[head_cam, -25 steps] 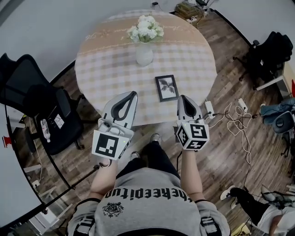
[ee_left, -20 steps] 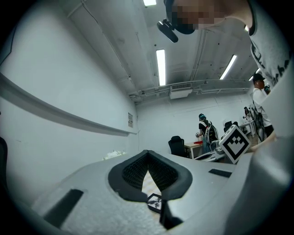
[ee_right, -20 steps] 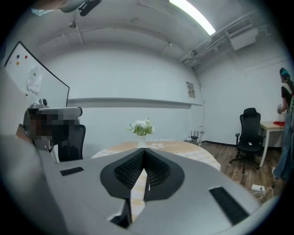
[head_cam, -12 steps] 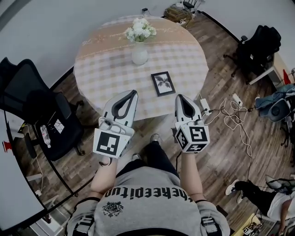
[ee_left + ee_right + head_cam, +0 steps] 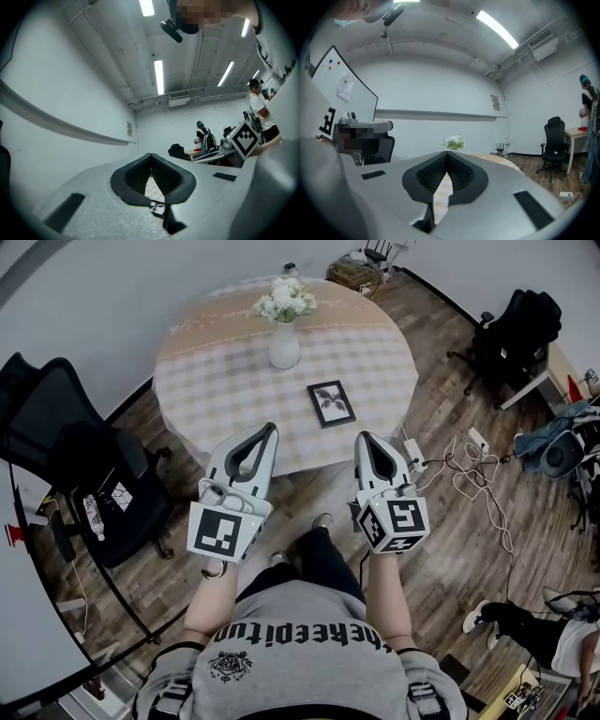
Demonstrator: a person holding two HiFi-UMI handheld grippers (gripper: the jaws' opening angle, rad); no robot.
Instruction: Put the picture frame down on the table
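Observation:
The black picture frame (image 5: 331, 402) lies flat on the round table's checked cloth (image 5: 225, 381), right of centre and toward the near edge. Both grippers are held off the table, over the floor in front of the person. My left gripper (image 5: 269, 428) points at the table's near edge, its jaws shut with nothing between them. My right gripper (image 5: 365, 438) is also shut and empty, its tip just short of the table's edge below the frame. In the left gripper view (image 5: 151, 156) and the right gripper view (image 5: 446, 153) the tips meet, with only cloth showing in the slit behind them.
A white vase of white flowers (image 5: 284, 320) stands at the table's middle, also visible from the right gripper as flowers (image 5: 453, 141). A black office chair (image 5: 70, 442) stands to the left, another chair (image 5: 520, 329) at the far right. Cables and a power strip (image 5: 469, 460) lie on the wooden floor.
The table and frame have shifted slightly up and left in the head view. Both grippers keep the same shut pose in front of the person.

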